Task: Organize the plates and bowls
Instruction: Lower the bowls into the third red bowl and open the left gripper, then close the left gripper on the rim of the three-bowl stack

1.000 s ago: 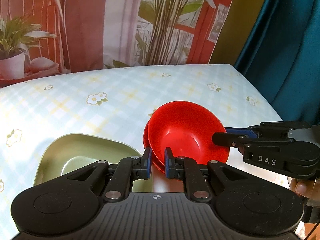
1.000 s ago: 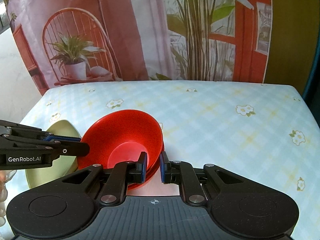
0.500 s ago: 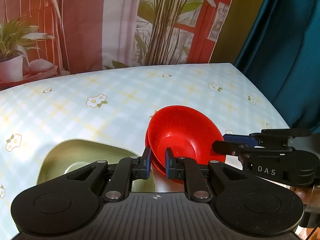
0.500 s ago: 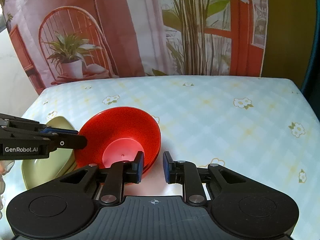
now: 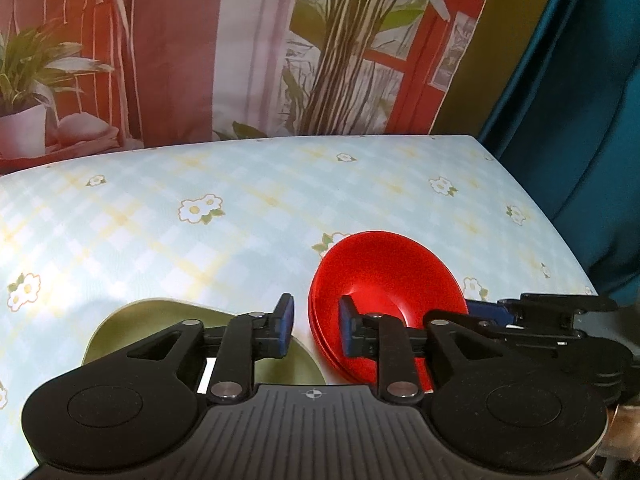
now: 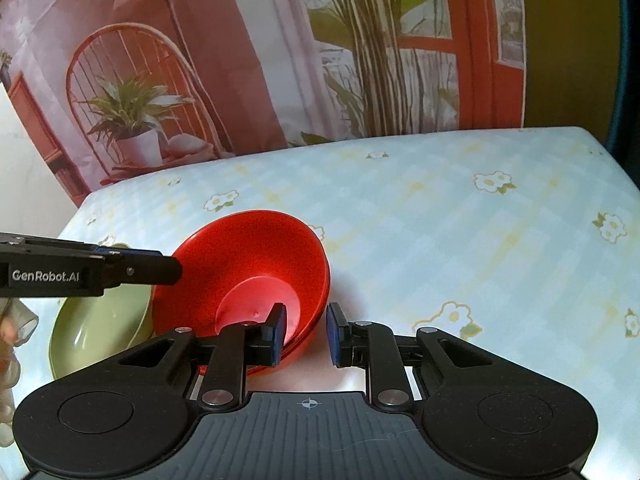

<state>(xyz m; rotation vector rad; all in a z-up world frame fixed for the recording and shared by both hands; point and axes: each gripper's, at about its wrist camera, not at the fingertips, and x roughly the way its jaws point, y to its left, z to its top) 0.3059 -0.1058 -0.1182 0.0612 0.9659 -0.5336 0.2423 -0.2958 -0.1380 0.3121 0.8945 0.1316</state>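
Note:
A stack of red bowls (image 5: 384, 280) (image 6: 248, 260) rests on the table, nested together. A pale green plate (image 5: 140, 328) (image 6: 100, 328) lies just to its left. My left gripper (image 5: 316, 326) is open, its jaws straddling the stack's near-left rim without touching it. My right gripper (image 6: 306, 330) is open, its jaws on either side of the stack's near-right rim. Each gripper shows from the side in the other's view: the right one (image 5: 540, 312) and the left one (image 6: 80, 272).
The table (image 6: 460, 220) carries a light blue checked cloth with daisy prints. A printed backdrop with a chair and plants hangs behind it. A teal curtain (image 5: 580, 100) hangs at the right edge. The person's fingers (image 6: 12, 332) show at the far left.
Both grippers have opened and let go of the red bowls' rim. The top bowl, held tilted before, has come down and sits nested in the stack. Both grippers drew back slightly.

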